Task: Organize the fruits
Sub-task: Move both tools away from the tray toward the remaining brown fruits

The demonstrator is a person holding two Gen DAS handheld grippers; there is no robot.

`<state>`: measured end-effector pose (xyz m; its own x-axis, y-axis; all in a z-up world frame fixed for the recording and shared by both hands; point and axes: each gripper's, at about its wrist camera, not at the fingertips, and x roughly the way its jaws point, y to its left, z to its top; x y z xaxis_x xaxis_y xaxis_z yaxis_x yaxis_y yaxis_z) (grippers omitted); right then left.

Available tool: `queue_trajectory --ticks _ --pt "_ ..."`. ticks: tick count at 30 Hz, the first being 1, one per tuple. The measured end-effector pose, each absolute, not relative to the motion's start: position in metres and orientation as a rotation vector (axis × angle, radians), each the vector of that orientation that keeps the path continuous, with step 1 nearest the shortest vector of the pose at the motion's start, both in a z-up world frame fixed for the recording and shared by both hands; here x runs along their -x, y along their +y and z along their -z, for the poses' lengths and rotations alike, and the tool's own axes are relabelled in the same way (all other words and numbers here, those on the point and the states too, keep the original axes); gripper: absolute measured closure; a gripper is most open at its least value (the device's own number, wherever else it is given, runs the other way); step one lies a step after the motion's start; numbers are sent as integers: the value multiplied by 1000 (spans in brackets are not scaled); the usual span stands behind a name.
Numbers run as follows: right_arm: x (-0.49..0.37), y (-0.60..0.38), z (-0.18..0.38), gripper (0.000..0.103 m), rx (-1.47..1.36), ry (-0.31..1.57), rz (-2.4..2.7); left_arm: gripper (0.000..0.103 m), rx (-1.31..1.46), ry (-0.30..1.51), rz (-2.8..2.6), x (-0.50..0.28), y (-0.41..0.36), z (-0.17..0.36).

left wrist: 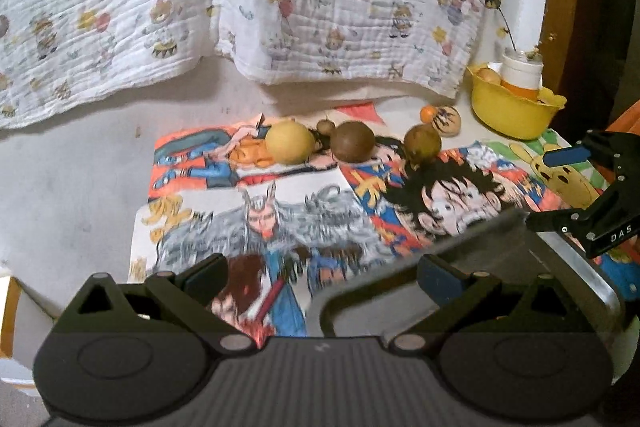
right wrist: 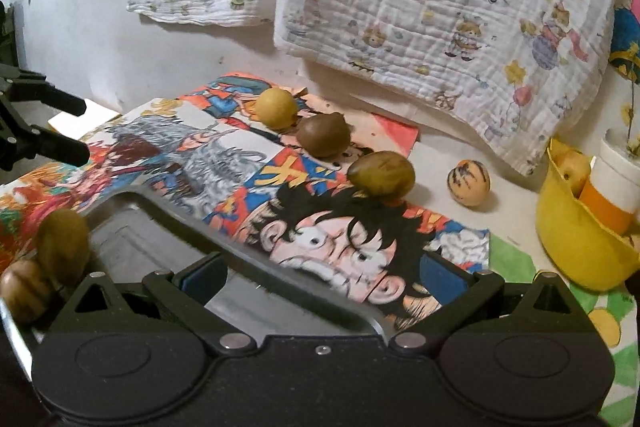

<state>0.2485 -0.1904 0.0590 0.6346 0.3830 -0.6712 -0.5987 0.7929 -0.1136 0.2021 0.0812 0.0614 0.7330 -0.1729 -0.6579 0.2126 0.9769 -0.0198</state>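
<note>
Three round fruits (right wrist: 322, 135) sit in a row on the picture mat (right wrist: 240, 163), and two more fruits (right wrist: 62, 247) lie in the metal tray (right wrist: 132, 227). One striped fruit (right wrist: 469, 182) rests on the table (right wrist: 516, 215) near the yellow bowl (right wrist: 576, 243). The left hand-held gripper (left wrist: 320, 277) and the right hand-held gripper (right wrist: 320, 277) are both spread wide, holding nothing.

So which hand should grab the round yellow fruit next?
Probably left. The round yellow fruit lies nearer the open left gripper side of the row; the open right gripper sits by the metal tray.

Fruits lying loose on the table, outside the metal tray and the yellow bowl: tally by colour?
Plain yellow round fruit: 1
Brown round fruits: 3
Cream fruit with dark stripes: 1
Small orange fruit: 1
Total: 6
</note>
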Motion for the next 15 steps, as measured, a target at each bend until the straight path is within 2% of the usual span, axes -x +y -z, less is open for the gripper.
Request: queue_trajectory --ticks 15 --pt "-315 -173 -53 1 454 657 -589 1 -195 674 342 -298 52 -52"
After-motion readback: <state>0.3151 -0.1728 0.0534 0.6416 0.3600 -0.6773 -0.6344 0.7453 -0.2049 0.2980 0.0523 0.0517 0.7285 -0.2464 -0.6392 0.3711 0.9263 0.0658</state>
